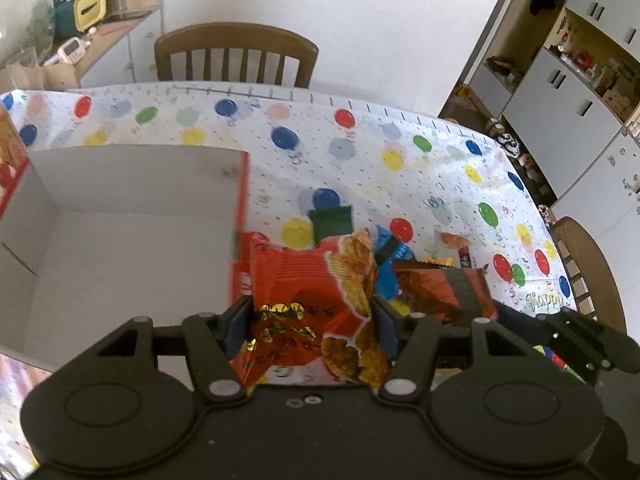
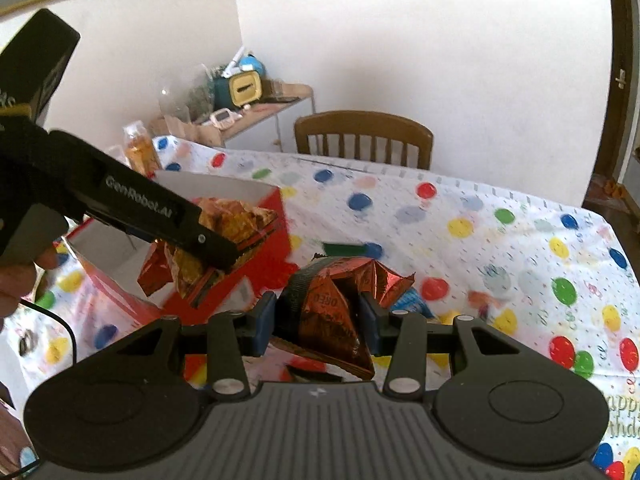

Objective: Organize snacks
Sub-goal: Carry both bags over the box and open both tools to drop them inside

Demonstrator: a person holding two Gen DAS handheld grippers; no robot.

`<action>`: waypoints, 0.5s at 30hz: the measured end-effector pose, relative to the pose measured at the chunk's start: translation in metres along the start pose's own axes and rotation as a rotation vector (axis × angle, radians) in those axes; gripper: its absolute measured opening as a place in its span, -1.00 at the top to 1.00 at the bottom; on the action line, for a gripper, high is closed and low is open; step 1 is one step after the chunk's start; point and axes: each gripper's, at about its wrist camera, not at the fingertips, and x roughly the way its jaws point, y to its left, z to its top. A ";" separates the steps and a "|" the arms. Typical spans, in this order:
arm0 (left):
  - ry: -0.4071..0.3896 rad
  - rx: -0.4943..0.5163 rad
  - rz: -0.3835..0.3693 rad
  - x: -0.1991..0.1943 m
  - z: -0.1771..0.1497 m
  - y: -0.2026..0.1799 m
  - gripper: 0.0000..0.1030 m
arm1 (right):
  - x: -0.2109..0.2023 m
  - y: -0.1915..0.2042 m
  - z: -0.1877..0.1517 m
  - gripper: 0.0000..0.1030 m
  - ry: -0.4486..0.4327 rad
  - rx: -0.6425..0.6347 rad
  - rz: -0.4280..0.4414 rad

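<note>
My left gripper [image 1: 310, 316] is shut on an orange-red chip bag [image 1: 312, 292] and holds it by the right wall of the open red box [image 1: 120, 248], whose white inside shows. In the right wrist view the left gripper [image 2: 224, 246] holds that chip bag [image 2: 236, 216] over the red box [image 2: 264, 264]. My right gripper [image 2: 318, 314] is shut on a red-brown Oreo packet [image 2: 332, 320], lifted above the table; the packet also shows in the left wrist view [image 1: 436, 288]. A dark green packet [image 1: 331, 220] and a blue packet [image 1: 390, 252] lie on the table.
The table has a white cloth with coloured balloons [image 1: 400, 152]. More snack packets [image 1: 452, 244] lie right of the box. Wooden chairs stand at the far side [image 1: 236, 56] and the right end [image 1: 588, 276]. A side shelf with clutter [image 2: 248, 96] stands by the wall.
</note>
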 end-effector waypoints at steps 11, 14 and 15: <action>-0.038 0.004 0.041 -0.032 0.007 0.069 -0.19 | 0.024 0.075 0.040 0.16 -0.032 -0.077 0.032; -0.043 -0.007 0.059 -0.036 0.009 0.089 -0.19 | 0.036 0.090 0.047 0.16 -0.021 -0.093 0.043; -0.044 -0.006 0.069 -0.037 0.010 0.096 -0.19 | 0.040 0.095 0.049 0.16 -0.015 -0.095 0.048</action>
